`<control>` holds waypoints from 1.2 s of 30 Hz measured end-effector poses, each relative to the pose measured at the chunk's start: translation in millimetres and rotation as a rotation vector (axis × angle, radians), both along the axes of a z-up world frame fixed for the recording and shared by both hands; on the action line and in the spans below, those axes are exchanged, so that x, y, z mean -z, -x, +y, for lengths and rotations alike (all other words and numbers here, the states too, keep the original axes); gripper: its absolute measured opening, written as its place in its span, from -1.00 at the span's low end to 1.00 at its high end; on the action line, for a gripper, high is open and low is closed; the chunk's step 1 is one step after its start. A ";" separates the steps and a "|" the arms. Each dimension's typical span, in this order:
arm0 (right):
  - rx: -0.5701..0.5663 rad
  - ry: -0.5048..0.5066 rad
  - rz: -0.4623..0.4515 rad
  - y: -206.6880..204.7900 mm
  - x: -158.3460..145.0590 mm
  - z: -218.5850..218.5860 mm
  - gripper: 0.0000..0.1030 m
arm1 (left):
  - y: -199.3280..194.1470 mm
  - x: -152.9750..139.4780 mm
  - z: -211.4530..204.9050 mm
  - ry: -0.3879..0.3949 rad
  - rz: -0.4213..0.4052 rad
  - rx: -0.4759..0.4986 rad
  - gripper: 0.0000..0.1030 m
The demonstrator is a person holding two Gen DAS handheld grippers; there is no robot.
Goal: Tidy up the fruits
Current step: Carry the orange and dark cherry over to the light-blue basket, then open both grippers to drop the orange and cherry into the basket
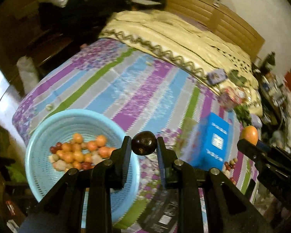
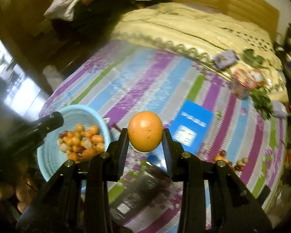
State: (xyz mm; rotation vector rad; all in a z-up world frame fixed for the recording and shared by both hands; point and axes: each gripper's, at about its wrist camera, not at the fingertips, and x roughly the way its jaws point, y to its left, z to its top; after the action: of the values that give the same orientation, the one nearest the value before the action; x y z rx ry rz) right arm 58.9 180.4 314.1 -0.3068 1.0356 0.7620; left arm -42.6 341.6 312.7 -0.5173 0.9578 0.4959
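- Both views are motion-blurred; the print on the blue box cannot be read, and the clutter along the far right of the bed is too smeared to identify.
- A dark, partly transparent object lies below the right gripper; its make-up cannot be told.
- In the left wrist view the right gripper shows only at the right edge, cut off by the frame.
- Left gripper: black jaws clamped on a small, round, glossy dark fruit, held clear above the bed.
- Right gripper: jaws closed on a smooth, round orange with a few dark specks, also held in the air.
- A round light-blue plastic basket with ribbed, perforated walls sits at the left on the bed, holding a heap of small orange, red and pale fruits.
- A few more small fruits lie loose on the sheet near the box.
- The surface is a bed with a striped sheet in purple, blue, green and grey; a cream quilted blanket with zigzag trim is folded beyond it, against a wooden headboard.
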 end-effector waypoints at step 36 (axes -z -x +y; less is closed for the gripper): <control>-0.284 0.171 0.291 61.2 87.3 167.1 -0.32 | 103.3 91.1 159.3 0.182 0.212 -0.223 -0.50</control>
State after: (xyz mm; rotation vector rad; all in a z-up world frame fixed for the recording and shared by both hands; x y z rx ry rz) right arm -2.4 347.5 226.8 -0.5083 1.3541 0.9952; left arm -145.9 501.0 221.6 -0.7519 1.1618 0.6770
